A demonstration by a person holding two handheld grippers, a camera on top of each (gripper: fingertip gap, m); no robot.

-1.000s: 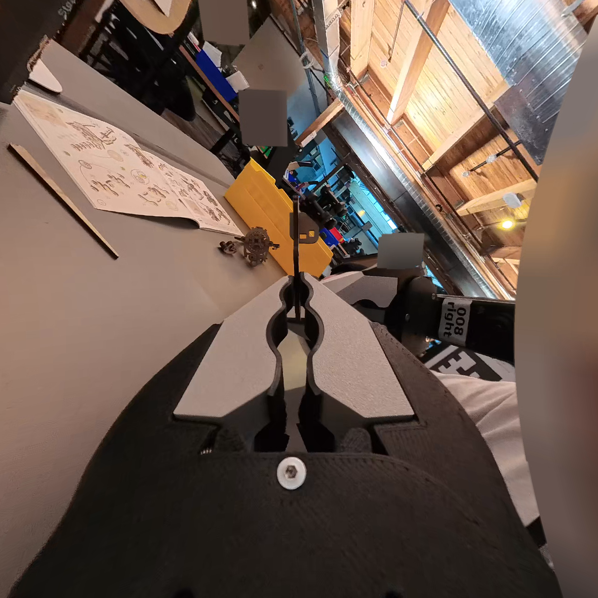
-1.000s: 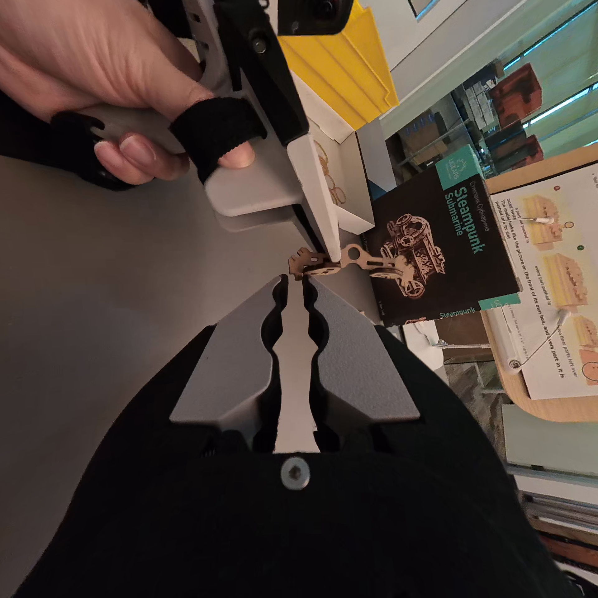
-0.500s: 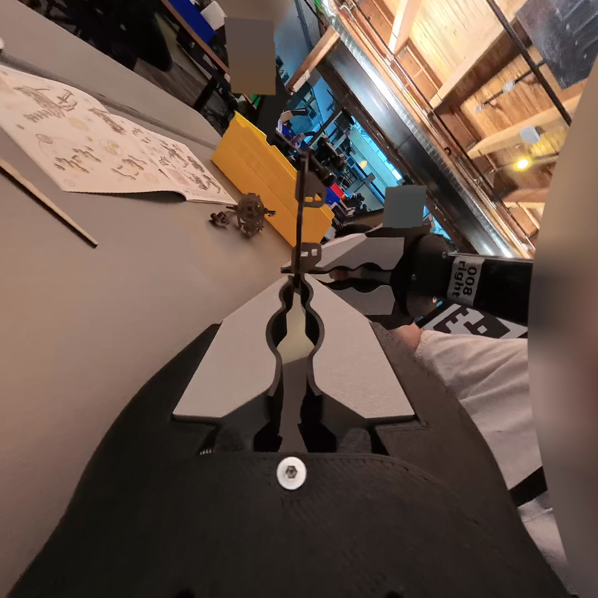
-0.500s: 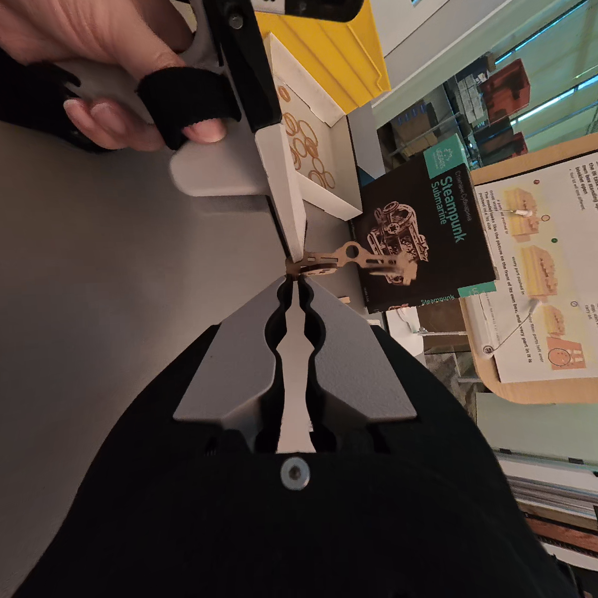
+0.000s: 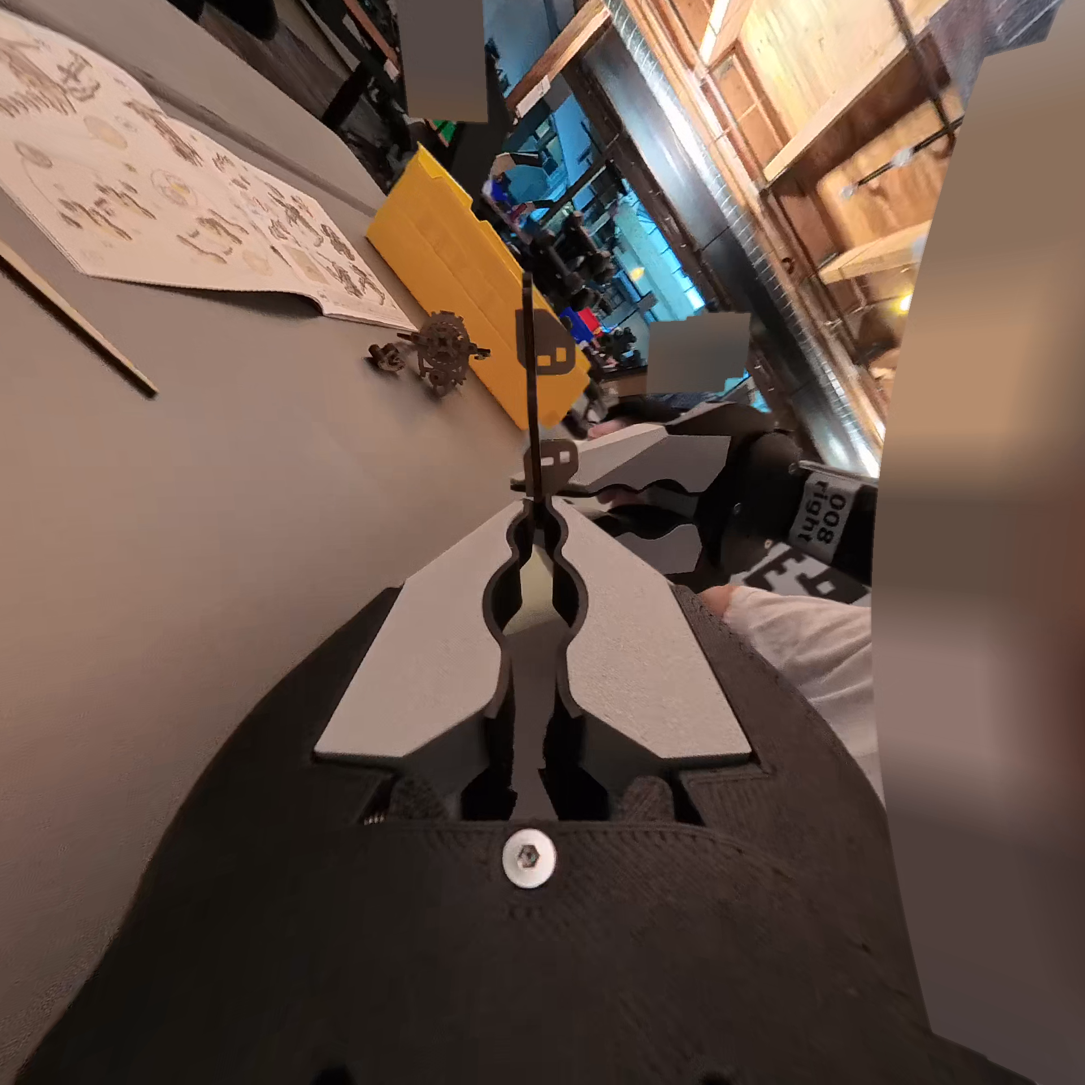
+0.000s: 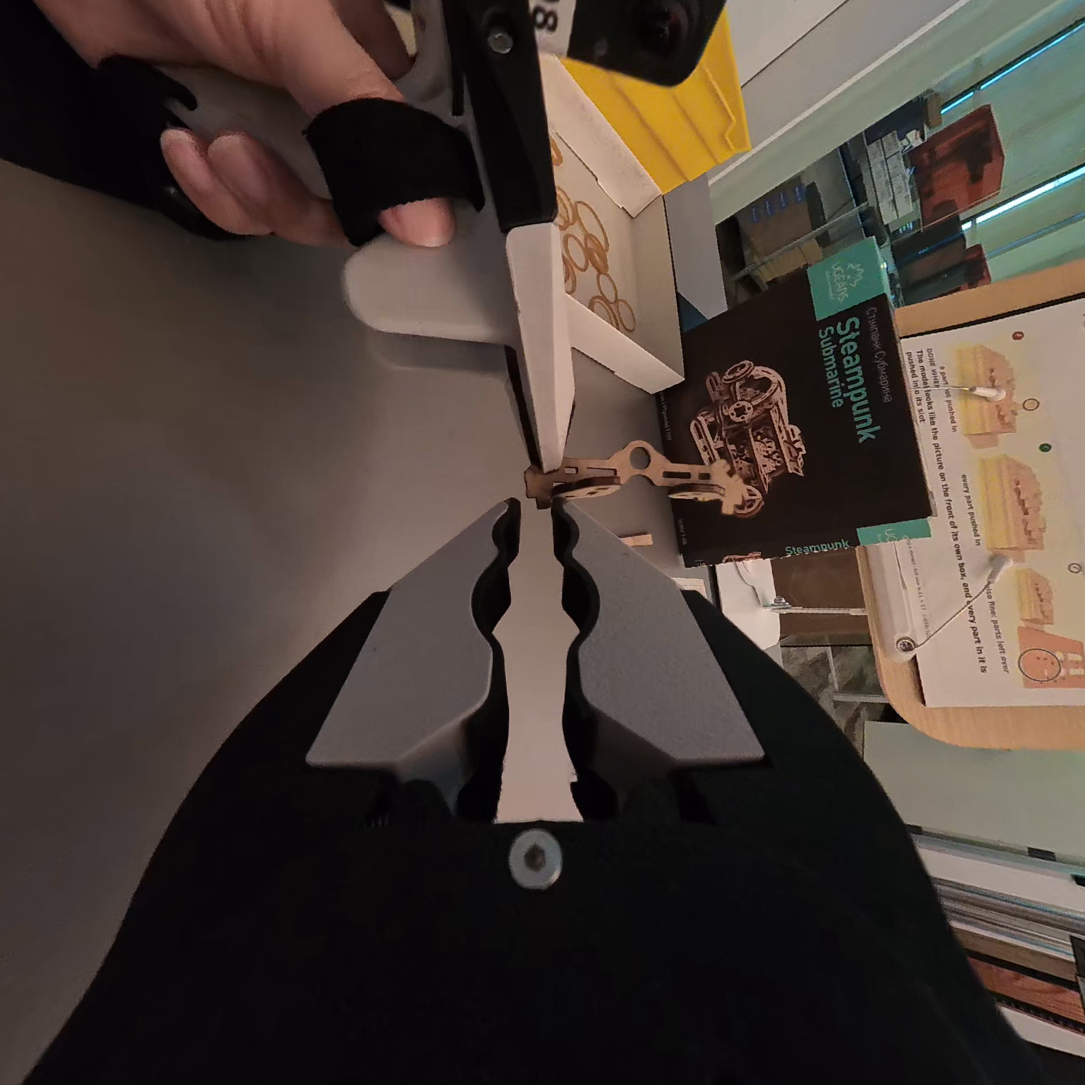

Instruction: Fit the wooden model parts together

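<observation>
My left gripper (image 5: 534, 506) is shut on a thin flat wooden part (image 5: 531, 387), seen edge-on and standing up from the tips, with two small slotted tabs on it. In the right wrist view the same part (image 6: 622, 469) is a long pale strip with a ring and side pieces, pinched at its left end by the left gripper's white fingers (image 6: 540, 376). My right gripper (image 6: 535, 508) is open by a narrow gap. Its tips sit right under the part's lower tab, which hangs at the gap. It also shows in the left wrist view (image 5: 610, 493), beside the part.
On the grey table (image 5: 205, 499) lie an instruction booklet (image 5: 176, 194), a wooden stick (image 5: 76, 329), a small gear assembly (image 5: 440, 352) and a yellow bin (image 5: 469, 282). Beyond the part are a white box of rings (image 6: 593, 276), a dark model box (image 6: 792, 423) and a small wooden peg (image 6: 637, 539). Both grippers' tips are close together, under 4 cm apart.
Half a second ago my right gripper's tips were nearly closed at the part's end; now they have opened a little. The left gripper still holds the part, shifted slightly.
</observation>
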